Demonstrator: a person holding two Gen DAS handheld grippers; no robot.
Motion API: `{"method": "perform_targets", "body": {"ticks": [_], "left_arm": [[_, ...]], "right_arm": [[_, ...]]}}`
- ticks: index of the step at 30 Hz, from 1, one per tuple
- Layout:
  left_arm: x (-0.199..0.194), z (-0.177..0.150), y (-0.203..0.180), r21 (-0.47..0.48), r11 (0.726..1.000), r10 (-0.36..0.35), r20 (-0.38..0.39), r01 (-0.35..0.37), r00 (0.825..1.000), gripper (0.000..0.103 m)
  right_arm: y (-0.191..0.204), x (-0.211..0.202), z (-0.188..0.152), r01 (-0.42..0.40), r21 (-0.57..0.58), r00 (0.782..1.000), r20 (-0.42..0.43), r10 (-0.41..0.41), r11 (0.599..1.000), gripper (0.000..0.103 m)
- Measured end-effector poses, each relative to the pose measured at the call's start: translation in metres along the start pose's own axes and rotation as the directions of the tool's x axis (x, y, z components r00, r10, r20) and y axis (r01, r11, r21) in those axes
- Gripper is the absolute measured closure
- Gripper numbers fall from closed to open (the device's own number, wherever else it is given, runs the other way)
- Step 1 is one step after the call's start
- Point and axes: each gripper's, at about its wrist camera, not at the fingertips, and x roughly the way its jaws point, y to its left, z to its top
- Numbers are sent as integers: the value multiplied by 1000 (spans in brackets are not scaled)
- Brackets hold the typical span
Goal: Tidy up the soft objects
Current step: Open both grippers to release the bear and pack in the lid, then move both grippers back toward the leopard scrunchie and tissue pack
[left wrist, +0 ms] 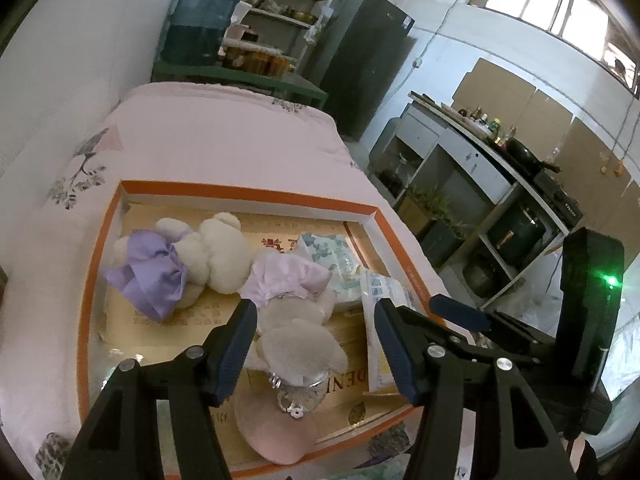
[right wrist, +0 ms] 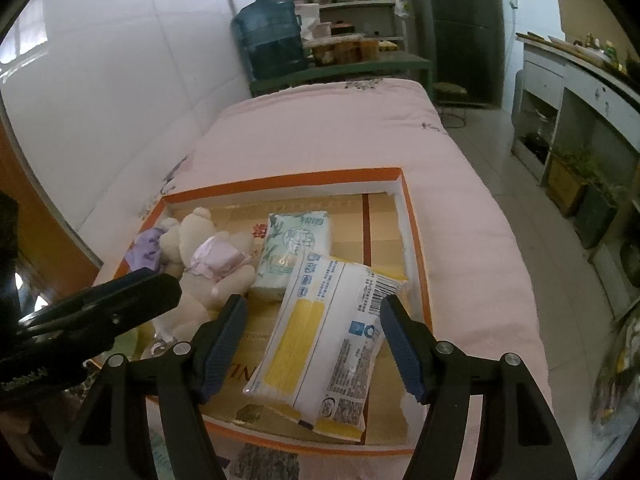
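An orange-rimmed shallow box (left wrist: 248,193) lies on a pink bed. In it lie a cream plush bear in a purple dress (left wrist: 216,252), a beige plush toy in a pink dress (left wrist: 296,320), a green-printed tissue pack (left wrist: 332,256) and a white and yellow pack (right wrist: 320,340). My left gripper (left wrist: 314,344) is open with its fingers either side of the beige plush, just above it. My right gripper (right wrist: 310,344) is open over the white and yellow pack, empty. The box also shows in the right wrist view (right wrist: 416,248).
The pink bedspread (left wrist: 208,140) runs back to a white tiled wall (right wrist: 120,80). A water jug (right wrist: 272,36), shelves and a dark fridge (left wrist: 360,64) stand beyond the bed. A counter with pots (left wrist: 500,168) is to the right across a tiled floor (right wrist: 520,208).
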Motion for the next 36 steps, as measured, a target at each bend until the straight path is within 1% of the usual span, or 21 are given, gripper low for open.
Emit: {"method": "perform_targets", "body": {"ticks": [6,10,26,36], "left_arm": [[-18,-3,-14,56,996,63,59,-66,996,42],[-30,-5,-19,68,994,79,86,-85,993,42],[-69,-18,-25,52,995,82,126,-89,989,42],[-96,-29,-23,29,995,93,157,-99,983,42]], "right_arm": [[4,-11,-3,11,-1,1000,16,-11,1000,33],[7,-18,-5,17,-7,1000,26,-17,1000,33],[25,-49,-15,13,-13,999,50,-13,1000,33],[47,-73,-23,0,-35,997,72,3,999,33]]}}
